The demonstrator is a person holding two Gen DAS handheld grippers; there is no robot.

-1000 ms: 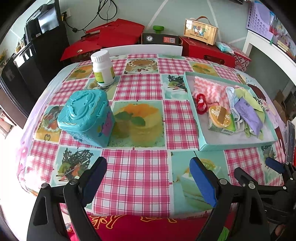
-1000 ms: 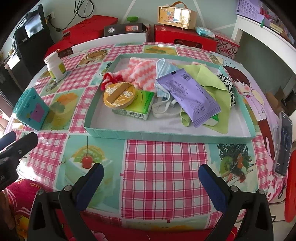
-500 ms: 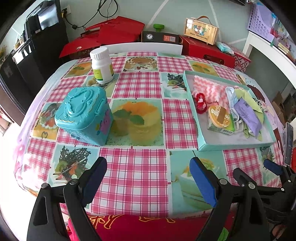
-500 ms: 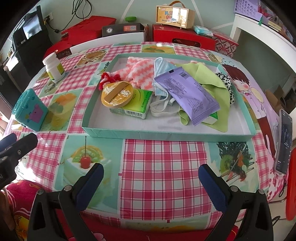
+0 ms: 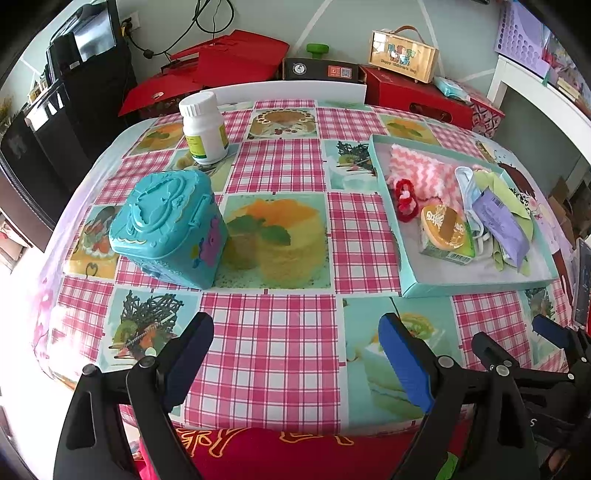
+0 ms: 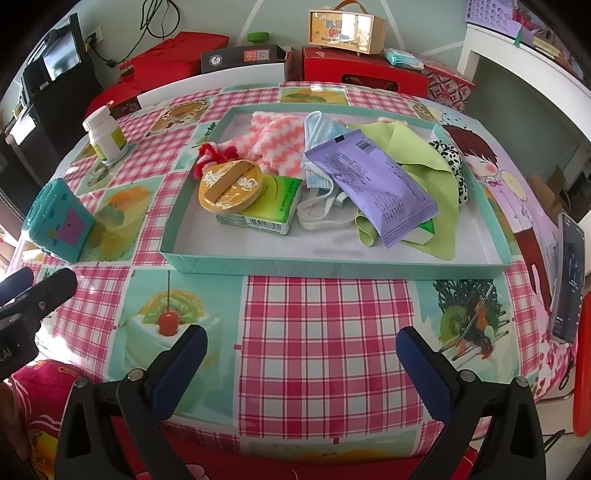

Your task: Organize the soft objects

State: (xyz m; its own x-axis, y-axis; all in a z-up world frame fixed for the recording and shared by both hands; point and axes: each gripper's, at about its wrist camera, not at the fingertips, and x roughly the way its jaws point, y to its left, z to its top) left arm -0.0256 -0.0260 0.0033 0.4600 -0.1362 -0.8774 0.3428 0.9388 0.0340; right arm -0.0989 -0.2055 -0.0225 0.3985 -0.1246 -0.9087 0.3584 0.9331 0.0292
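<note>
Pale green wall (image 5: 351, 22) — white desk (image 6: 524, 62) right, black shelving (image 5: 74, 92) left.

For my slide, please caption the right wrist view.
Open right gripper faces a teal tray of soft items.

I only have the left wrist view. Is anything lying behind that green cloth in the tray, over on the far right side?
Observer: Yes. The right wrist view shows a black-and-white spotted fabric piece against the right wall of the tray, partly under the green cloth.
Operator: Is anything under the purple packet?
Observer: Its near end rests on a green-and-white pack.
Operator: And the right gripper?
Observer: It is open and empty, over the tablecloth, short of the tray's near wall.
</note>
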